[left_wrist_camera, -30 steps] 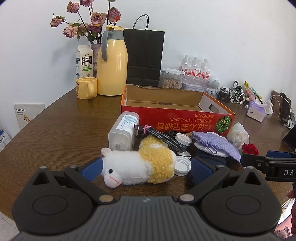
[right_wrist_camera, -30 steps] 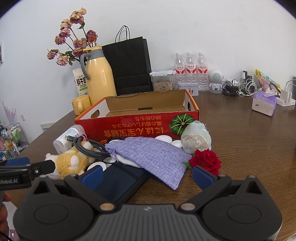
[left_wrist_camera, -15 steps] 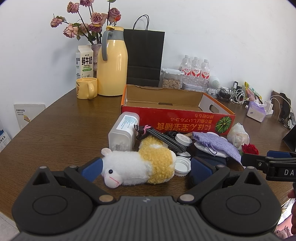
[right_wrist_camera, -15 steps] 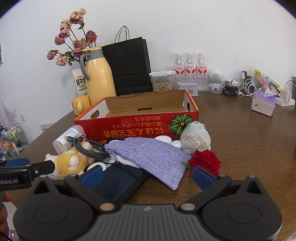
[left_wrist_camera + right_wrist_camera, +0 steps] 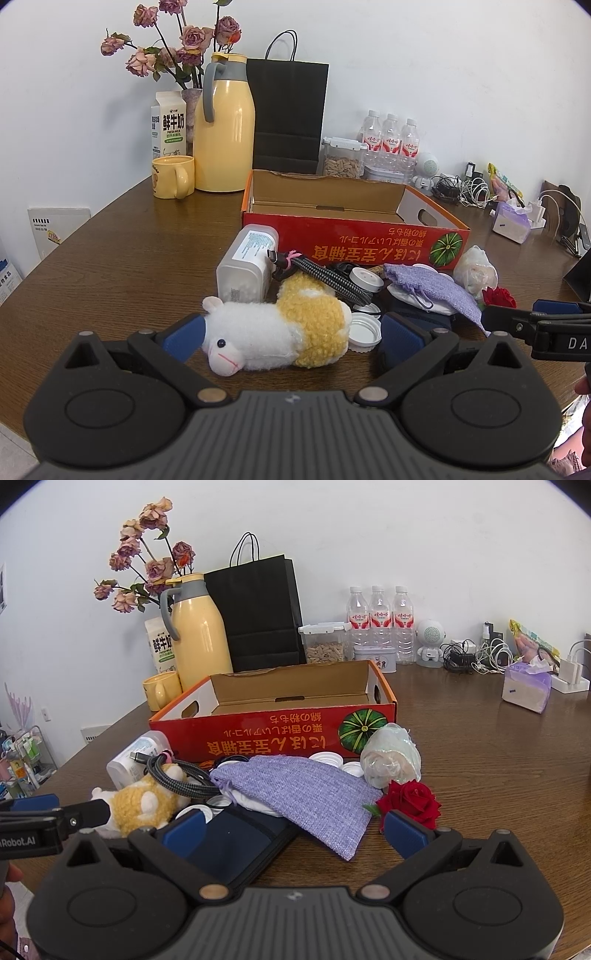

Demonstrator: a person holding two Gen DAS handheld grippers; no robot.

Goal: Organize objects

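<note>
An open red cardboard box [image 5: 354, 236] stands mid-table, also in the right wrist view [image 5: 273, 734]. In front of it lies a heap: a white-and-yellow plush toy [image 5: 280, 332], a clear plastic container [image 5: 247, 262], a braided cable [image 5: 325, 277], white lids [image 5: 364, 330], a purple knit pouch [image 5: 303, 794], a dark blue case [image 5: 236, 845], a wrapped white bundle [image 5: 391, 760] and a red rose [image 5: 413, 803]. My left gripper [image 5: 291, 334] is open, its fingers on either side of the plush toy. My right gripper [image 5: 293, 827] is open over the blue case and the pouch.
At the back stand a yellow thermos [image 5: 223, 125], a yellow mug [image 5: 171, 177], a milk carton [image 5: 168, 125], dried flowers, a black paper bag [image 5: 288, 114], a snack jar, three water bottles [image 5: 391, 136], chargers and a tissue pack [image 5: 526, 688]. The wooden table's edge curves at the left.
</note>
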